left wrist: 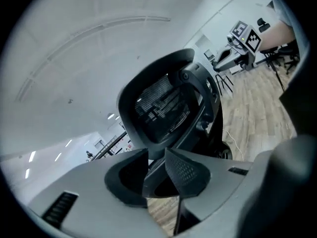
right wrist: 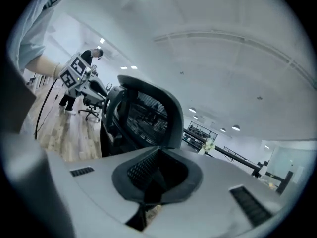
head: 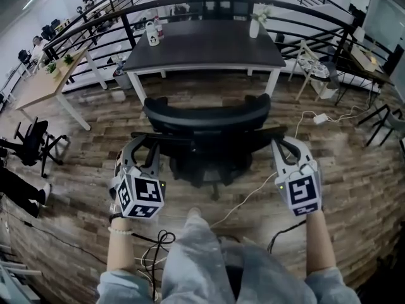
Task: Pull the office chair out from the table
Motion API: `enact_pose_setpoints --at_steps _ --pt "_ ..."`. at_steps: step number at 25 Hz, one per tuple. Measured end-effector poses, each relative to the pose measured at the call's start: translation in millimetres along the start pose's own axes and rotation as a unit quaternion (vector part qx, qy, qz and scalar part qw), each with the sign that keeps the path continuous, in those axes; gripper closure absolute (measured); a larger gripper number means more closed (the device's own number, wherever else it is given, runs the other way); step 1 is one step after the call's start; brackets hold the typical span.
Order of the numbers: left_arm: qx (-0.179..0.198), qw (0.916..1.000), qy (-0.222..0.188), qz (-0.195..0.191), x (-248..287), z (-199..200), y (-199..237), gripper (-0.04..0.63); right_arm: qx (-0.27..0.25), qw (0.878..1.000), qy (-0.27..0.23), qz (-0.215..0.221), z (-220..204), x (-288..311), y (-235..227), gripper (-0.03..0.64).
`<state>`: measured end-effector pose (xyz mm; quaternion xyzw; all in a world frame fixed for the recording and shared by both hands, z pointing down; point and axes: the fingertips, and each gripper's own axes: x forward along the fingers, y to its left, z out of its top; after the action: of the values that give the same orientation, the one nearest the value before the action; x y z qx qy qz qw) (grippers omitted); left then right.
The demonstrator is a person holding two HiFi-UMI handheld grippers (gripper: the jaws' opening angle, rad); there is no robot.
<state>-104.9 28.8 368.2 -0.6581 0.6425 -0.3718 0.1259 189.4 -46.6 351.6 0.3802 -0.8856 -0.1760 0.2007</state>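
Observation:
A black office chair point(head: 205, 116) stands with its back to me, in front of the dark table point(head: 205, 46). My left gripper point(head: 142, 145) is at the chair's left armrest point(head: 152, 137). In the left gripper view, that gripper point(left wrist: 157, 170) has a dark bar of the armrest pinched between its pads, with the mesh backrest point(left wrist: 158, 105) beyond. My right gripper point(head: 290, 145) sits by the end of the right armrest point(head: 269, 132). In the right gripper view, that gripper point(right wrist: 148, 182) has its pads together and no thing is plainly between them. The chair's backrest point(right wrist: 148, 115) rises just ahead.
A vase point(head: 254, 27) and bottles point(head: 153, 33) stand on the dark table. A light wooden table point(head: 50, 81) and another black chair point(head: 31, 141) are at the left. Cables point(head: 253, 195) and a power strip point(head: 319, 118) lie on the wood floor. A railing point(head: 190, 5) runs behind.

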Motion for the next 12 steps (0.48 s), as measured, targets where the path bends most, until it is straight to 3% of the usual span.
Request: enact_pose_setpoints --at_steps 5,7,12 --pt "-0.051 0.9976 -0.046 0.008 -22 30 -2 0.508 0.052 0.998 -0.039 -0.004 20 -15 11 0.614" --pt "-0.070 0.9955 -0.063 0.013 -30 42 -1 0.560 0.063 0.997 -0.049 -0.007 23 -19 15 0.614" --pt "-0.100 0.9913 -0.084 0.015 -46 58 -7 0.595 0.077 0.995 -0.055 -0.007 23 -28 27 0.615"
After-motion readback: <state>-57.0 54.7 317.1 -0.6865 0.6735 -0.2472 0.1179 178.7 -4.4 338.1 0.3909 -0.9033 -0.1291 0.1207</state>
